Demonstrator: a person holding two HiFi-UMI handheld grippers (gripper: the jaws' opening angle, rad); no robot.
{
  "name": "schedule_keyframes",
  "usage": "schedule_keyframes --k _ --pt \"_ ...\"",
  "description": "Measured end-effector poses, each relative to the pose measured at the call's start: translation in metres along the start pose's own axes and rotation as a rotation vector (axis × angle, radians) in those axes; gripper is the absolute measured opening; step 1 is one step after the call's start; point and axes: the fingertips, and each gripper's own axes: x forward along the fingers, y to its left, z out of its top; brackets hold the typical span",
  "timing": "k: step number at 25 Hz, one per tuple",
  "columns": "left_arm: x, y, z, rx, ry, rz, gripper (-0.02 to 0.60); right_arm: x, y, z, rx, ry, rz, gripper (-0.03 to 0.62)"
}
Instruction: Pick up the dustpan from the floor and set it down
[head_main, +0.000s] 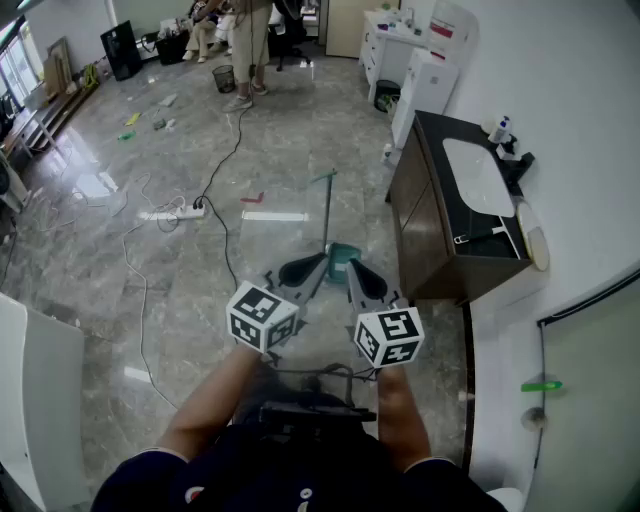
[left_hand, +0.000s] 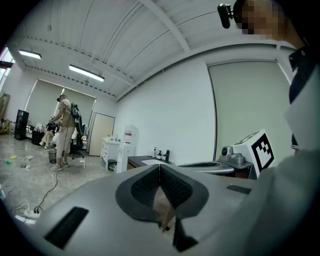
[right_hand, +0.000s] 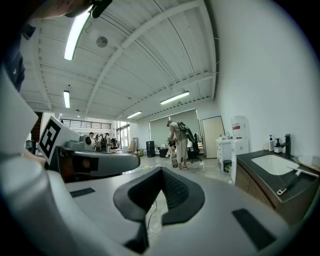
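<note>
Head view: left gripper (head_main: 312, 265) and right gripper (head_main: 358, 275) sit side by side near frame centre, the teal dustpan (head_main: 343, 257) on the floor (head_main: 180, 280) at their 12 o'clock just past the tips, its long handle (head_main: 327, 210) standing up, dark sink cabinet (head_main: 430, 230) at 2 o'clock. Left gripper view: left gripper (left_hand: 159, 172) has jaws pressed together, nothing between, right gripper's marker cube (left_hand: 261, 149) at 3 o'clock. Right gripper view: right gripper (right_hand: 160, 176) has jaws pressed together, empty, left gripper (right_hand: 85, 162) at 9 o'clock.
</note>
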Motion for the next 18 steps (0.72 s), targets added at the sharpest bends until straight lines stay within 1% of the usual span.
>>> schedule_keyframes --k 13,18 --pt "0.003 -0.007 -0.003 0.008 0.016 0.005 0.014 -0.005 -0.003 0.001 0.006 -0.007 0.014 0.006" --pt "0.003 -0.007 -0.011 0.008 0.031 0.0 0.014 -0.006 -0.005 0.002 0.015 -0.014 0.01 0.006"
